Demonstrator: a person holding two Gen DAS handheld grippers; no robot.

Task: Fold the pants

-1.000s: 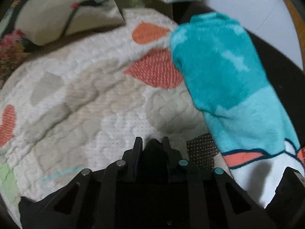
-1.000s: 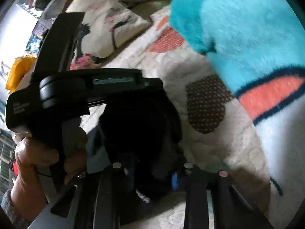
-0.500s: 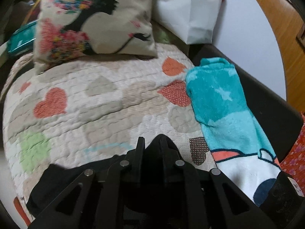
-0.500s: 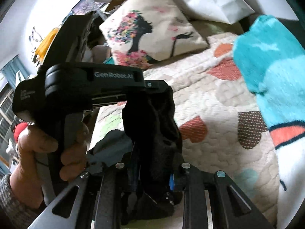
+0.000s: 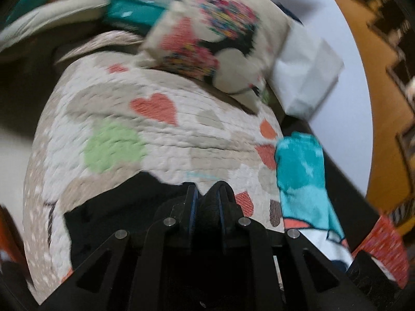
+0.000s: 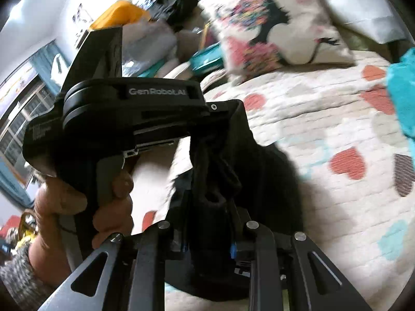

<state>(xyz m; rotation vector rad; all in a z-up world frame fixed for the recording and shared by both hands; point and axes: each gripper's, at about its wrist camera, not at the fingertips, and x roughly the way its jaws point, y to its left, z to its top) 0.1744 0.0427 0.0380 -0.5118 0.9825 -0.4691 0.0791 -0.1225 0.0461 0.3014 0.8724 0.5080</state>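
Heart-print quilt (image 5: 160, 140) more exposed than a second ago; black pants (image 6: 228, 155) clamped by left gripper (image 5: 206, 202) and right gripper (image 6: 207, 207) (jaws nearly closed), lifted, fold underway.

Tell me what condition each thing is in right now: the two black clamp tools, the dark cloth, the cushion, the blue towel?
Left gripper: shut on the black pants.
Right gripper: shut on the black pants.
Black pants: bunched, lifted at both grips, the rest draped on the quilt.
Heart quilt: spread flat.
Printed cushion: lying on the quilt's far end.
Teal towel: lying stretched along the quilt's edge.
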